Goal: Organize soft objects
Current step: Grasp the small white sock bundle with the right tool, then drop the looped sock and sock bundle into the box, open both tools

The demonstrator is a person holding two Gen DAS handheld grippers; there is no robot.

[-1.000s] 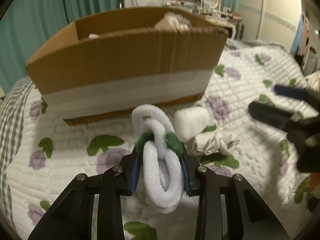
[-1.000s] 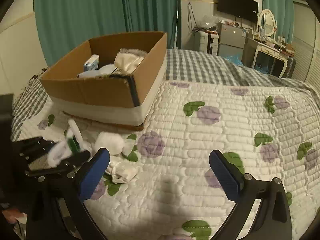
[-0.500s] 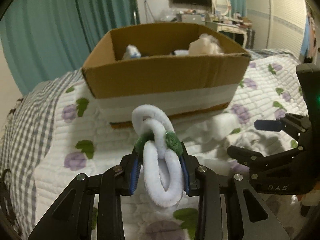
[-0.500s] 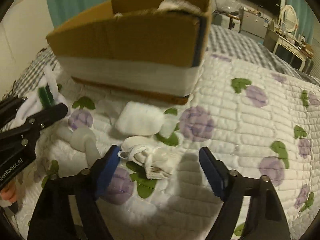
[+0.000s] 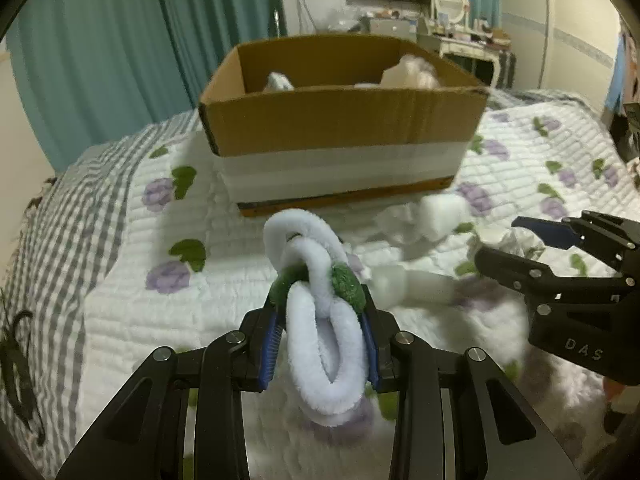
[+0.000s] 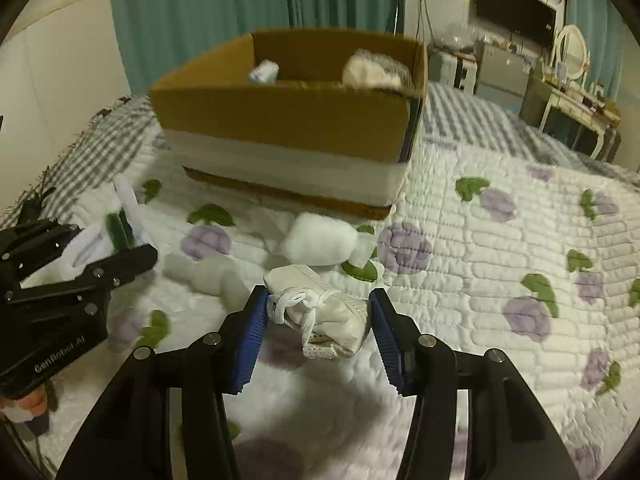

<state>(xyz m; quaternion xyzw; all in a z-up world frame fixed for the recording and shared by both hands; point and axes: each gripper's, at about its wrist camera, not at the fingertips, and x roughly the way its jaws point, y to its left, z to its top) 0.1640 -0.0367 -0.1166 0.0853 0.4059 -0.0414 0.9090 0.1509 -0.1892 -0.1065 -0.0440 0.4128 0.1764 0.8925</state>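
My left gripper [image 5: 320, 344] is shut on a white fuzzy loop toy with green bands [image 5: 316, 300], held above the quilt in front of the cardboard box [image 5: 340, 120]. My right gripper [image 6: 320, 332] is open, its jaws on either side of a white tied cloth bundle [image 6: 324, 312] lying on the quilt. A white fluffy pad [image 6: 320, 240] and a white dumbbell-shaped soft toy [image 6: 208, 276] lie between the bundle and the box [image 6: 288, 120]. The left gripper also shows in the right wrist view [image 6: 92, 248], the right gripper in the left wrist view [image 5: 516, 248].
The box holds several soft items, among them a cream plush [image 6: 376, 72]. The flowered quilt [image 6: 500, 260] covers the bed, with a grey checked blanket [image 5: 60, 240] at the left. Teal curtains, a TV and a dresser stand behind.
My right gripper has come down and forward so its open jaws now flank the cloth bundle. My left gripper has lifted and drawn back from the box, still holding the loop toy.
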